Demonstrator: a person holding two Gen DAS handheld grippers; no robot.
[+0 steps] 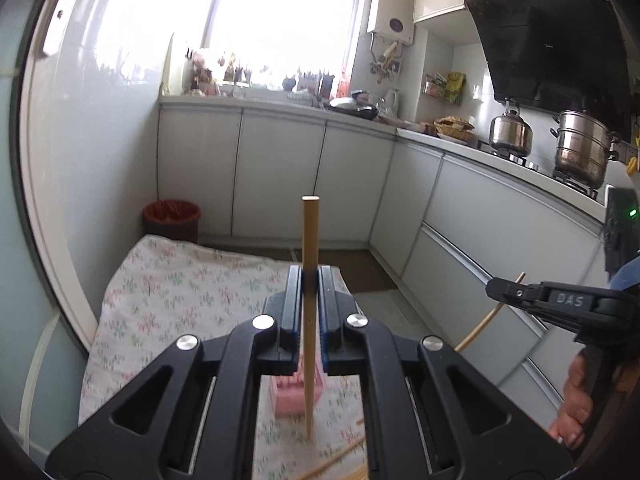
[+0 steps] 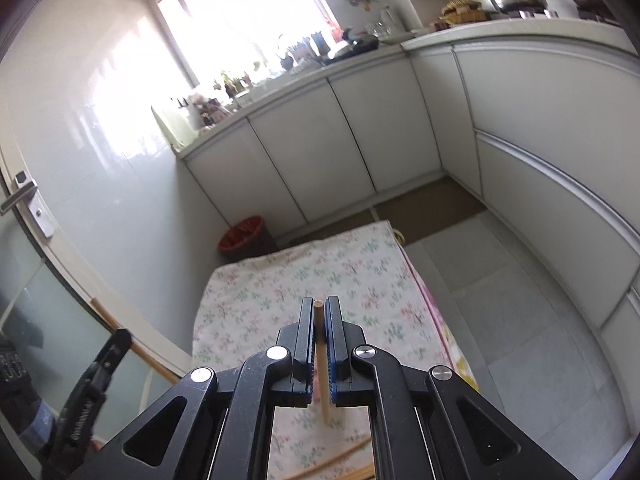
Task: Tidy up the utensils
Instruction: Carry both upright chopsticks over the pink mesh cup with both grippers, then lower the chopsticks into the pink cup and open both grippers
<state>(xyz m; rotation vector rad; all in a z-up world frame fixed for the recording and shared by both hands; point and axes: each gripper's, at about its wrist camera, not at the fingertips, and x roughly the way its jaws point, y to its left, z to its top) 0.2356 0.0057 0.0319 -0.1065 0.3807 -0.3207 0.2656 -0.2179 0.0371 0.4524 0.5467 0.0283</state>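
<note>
Chopstick (image 1: 310, 280) clamped upright in left gripper (image 1: 310, 292); right gripper (image 2: 319, 320) clamps another chopstick (image 2: 320, 360). Transport step; next, lower into pink holder (image 1: 296, 396) beneath.

Strong daylight from the window (image 1: 280, 12), blown out to white with glare across the glossy wall tiles (image 1: 120, 80). Heavy fisheye bending and dark vignette at the corners. Soft blur on the floral cloth (image 2: 320, 280) low in both views; cabinets (image 1: 280, 172) evenly, softly lit.
</note>
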